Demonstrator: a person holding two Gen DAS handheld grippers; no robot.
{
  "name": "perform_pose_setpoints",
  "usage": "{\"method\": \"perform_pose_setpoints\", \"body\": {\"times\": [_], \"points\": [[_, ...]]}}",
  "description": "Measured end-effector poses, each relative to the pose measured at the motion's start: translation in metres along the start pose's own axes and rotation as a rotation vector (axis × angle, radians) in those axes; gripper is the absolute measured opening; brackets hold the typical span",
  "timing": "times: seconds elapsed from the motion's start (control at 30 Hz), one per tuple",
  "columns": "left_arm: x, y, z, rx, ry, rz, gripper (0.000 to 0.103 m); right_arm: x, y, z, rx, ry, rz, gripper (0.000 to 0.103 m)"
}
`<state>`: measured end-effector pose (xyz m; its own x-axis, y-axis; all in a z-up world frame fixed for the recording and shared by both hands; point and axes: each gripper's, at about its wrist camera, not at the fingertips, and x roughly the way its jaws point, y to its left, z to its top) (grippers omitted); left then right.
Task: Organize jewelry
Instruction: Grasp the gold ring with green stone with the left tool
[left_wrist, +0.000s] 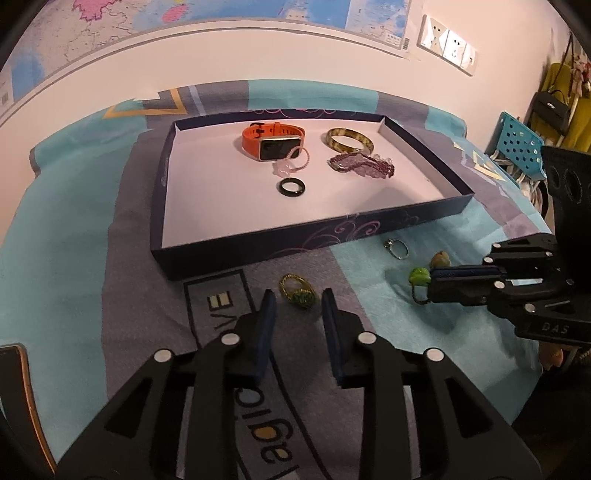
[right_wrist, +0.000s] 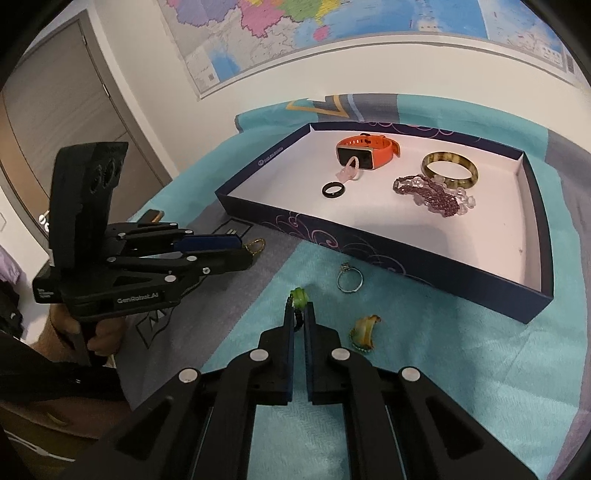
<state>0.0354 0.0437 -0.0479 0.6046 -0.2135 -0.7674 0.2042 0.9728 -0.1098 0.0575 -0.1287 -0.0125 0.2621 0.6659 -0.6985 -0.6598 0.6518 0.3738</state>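
You are in the middle of gathering the loose rings off the cloth (left_wrist: 92, 229) and into the tray (left_wrist: 295, 236). Your right gripper (right_wrist: 300, 314) is clenched on the dark band of the green-stone ring (right_wrist: 298, 298), the stone poking out just past the tips; in the left wrist view it seems to hang a little clear of the cloth, though that is hard to judge through the fisheye. Your left gripper (left_wrist: 297, 299) stands released, its pads apart with nothing pressed between them, and the gold ring (left_wrist: 297, 291) lies on the cloth just beyond the tips, between the two fingers' lines.

The tray already holds the orange watch (left_wrist: 273, 142), a pink bead bracelet (left_wrist: 295, 162), a black ring (left_wrist: 291, 186), the amber bangle (left_wrist: 349, 142) and purple beads (left_wrist: 362, 166). Still outside, near the tray's front wall, are the silver ring (right_wrist: 349, 278) and a yellowish pendant (right_wrist: 365, 328).

The next move, as I read it, calls for lifting the right gripper over the tray's near wall and letting go above a bare stretch of the white floor, clear of the other pieces. The band is thin, so keep the squeeze firm and the carry smooth; a tilt could let it slip. The left then needs to reach forward a touch to straddle the gold ring before it closes.
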Motion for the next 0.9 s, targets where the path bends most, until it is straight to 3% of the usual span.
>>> {"method": "perform_pose_setpoints", "body": {"times": [0.17, 0.33, 0.9], "points": [[0.006, -0.004, 0.004, 0.016, 0.007, 0.008, 0.025, -0.001, 0.001, 0.001, 0.002, -0.007, 0.000, 0.004], [0.006, -0.005, 0.004, 0.016, 0.011, 0.008, 0.014, -0.006, 0.000, 0.002, 0.007, -0.024, -0.001, 0.004], [-0.015, -0.010, 0.007, 0.009, -0.045, -0.038, 0.014, -0.023, -0.006, 0.008, 0.031, -0.075, -0.007, 0.004]]}}
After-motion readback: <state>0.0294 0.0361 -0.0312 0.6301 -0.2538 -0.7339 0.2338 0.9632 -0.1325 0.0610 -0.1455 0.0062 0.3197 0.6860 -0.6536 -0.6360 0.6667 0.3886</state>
